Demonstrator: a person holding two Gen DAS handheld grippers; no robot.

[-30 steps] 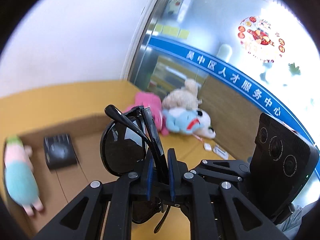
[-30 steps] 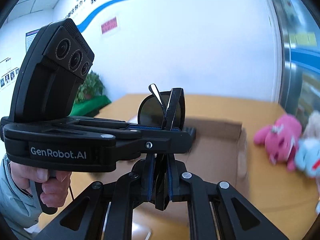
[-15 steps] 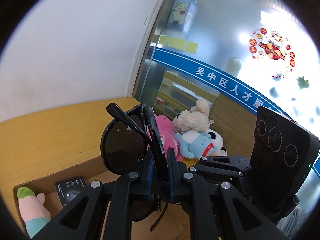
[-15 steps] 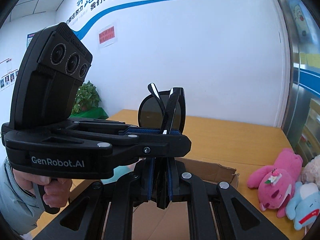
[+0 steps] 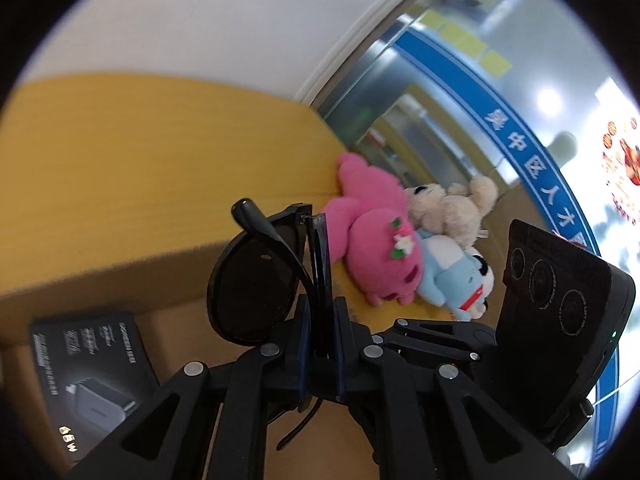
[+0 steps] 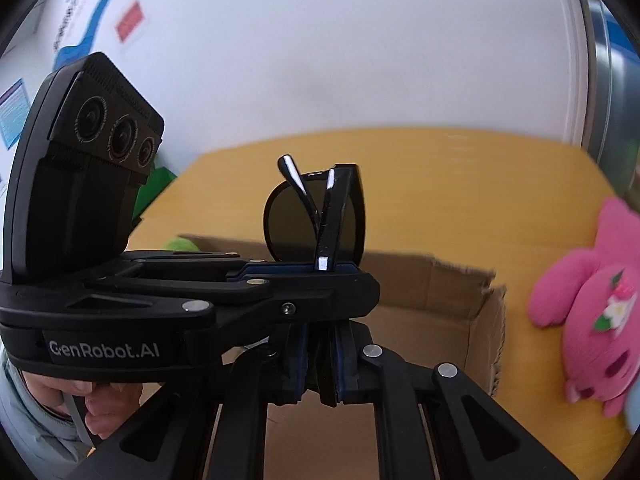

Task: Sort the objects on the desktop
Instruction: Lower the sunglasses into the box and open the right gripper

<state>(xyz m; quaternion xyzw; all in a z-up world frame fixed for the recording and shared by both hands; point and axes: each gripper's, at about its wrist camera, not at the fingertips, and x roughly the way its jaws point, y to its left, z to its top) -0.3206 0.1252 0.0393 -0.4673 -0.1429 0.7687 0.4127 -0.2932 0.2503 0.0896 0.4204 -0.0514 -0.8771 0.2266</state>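
Note:
Black folded sunglasses (image 5: 256, 288) are clamped by both grippers at once and held above an open cardboard box (image 5: 168, 276). My left gripper (image 5: 322, 320) is shut on them; the right gripper's body (image 5: 560, 340) shows at its right. In the right wrist view my right gripper (image 6: 320, 344) is shut on the sunglasses (image 6: 316, 216), with the left gripper (image 6: 328, 276) crossing from the left and pinching them too. A black 65W charger box (image 5: 88, 372) lies inside the cardboard box.
A pink plush (image 5: 376, 240), a beige plush (image 5: 452, 208) and a blue-white plush (image 5: 456, 280) lie on the yellow table (image 5: 140, 152) right of the box. The pink plush also shows in the right wrist view (image 6: 592, 320). A green-topped toy (image 6: 182, 245) peeks from the box's far left.
Both grippers, still holding the sunglasses, have tilted and dropped toward the box; the charger box and plush toys now appear larger and closer.

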